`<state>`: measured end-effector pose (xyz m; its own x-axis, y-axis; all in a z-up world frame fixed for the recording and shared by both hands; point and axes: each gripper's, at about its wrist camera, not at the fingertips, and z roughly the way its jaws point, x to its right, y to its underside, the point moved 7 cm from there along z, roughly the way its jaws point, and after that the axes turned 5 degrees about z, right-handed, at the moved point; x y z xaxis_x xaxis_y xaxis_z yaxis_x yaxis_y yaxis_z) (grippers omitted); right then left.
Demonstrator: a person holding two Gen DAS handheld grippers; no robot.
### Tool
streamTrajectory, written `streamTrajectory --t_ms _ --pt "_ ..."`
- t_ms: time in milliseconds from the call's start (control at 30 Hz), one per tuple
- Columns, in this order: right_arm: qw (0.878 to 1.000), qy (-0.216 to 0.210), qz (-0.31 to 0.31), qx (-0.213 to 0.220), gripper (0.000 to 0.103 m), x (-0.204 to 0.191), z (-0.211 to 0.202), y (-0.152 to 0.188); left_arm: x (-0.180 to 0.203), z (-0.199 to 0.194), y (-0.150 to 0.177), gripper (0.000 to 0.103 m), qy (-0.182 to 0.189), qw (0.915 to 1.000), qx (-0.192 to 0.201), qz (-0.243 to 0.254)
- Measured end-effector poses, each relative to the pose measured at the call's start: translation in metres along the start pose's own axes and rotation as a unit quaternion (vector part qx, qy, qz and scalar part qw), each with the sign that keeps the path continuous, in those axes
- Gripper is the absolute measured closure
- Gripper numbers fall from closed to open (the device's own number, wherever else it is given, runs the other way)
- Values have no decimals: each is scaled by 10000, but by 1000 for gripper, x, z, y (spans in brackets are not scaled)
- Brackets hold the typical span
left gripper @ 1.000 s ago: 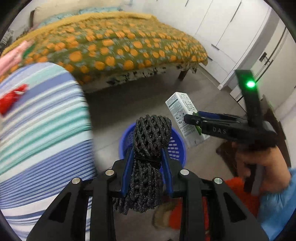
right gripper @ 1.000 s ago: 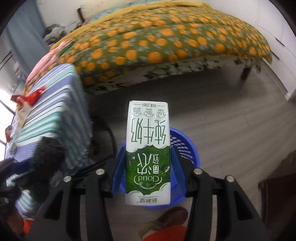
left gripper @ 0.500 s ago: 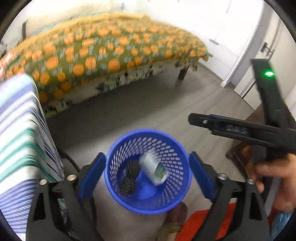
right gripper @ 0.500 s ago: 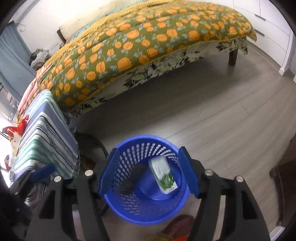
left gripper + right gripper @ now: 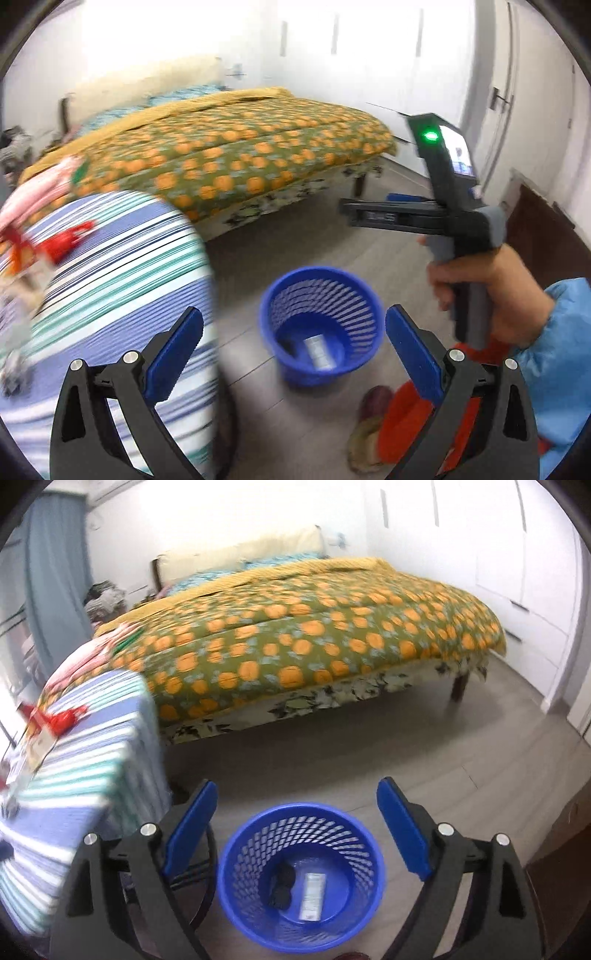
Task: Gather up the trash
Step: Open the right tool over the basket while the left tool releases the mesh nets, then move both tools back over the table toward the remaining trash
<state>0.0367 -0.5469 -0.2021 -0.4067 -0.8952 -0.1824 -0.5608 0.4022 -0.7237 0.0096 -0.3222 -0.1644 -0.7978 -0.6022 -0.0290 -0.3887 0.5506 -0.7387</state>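
A blue mesh wastebasket (image 5: 300, 877) stands on the grey floor; it also shows in the left wrist view (image 5: 320, 326). Inside it lie a white milk carton (image 5: 312, 896) and a black net bundle (image 5: 281, 884). My right gripper (image 5: 297, 834) is open and empty, raised above the basket's far rim. My left gripper (image 5: 293, 352) is open and empty, above and to the left of the basket. The right gripper body (image 5: 421, 218) shows in the left wrist view, held in a hand.
A table under a striped cloth (image 5: 79, 760) stands left of the basket, with red and white litter (image 5: 48, 723) on it. A bed with an orange-dotted quilt (image 5: 303, 635) fills the back. White wardrobes (image 5: 509, 554) line the right wall. My feet (image 5: 380, 424) are near the basket.
Both grippers opened and dropped the net bundle and the milk carton into the basket. Since then both have lifted and tilted up, so the view now takes in more of the room.
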Motion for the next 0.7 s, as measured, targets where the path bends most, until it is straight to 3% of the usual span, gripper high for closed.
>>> streamTrajectory --t_ms 133,267,533,700 --pt "9984 -188 -540 -14 17 -56 -12 26 -54 -28 35 5 -465 9984 -121 -297" --pt "9904 -569 -1258 5 17 -139 -25 54 -120 -58 67 5 -1160 9908 -191 -667" --pt "9725 -1535 -1731 -283 17 -259 -41 95 -235 -105 127 5 -2363 9565 -628 -1589" --pt "9598 -1766 -2136 -441 17 -297 -50 112 -290 -125 155 5 -2864 9332 -851 -1996"
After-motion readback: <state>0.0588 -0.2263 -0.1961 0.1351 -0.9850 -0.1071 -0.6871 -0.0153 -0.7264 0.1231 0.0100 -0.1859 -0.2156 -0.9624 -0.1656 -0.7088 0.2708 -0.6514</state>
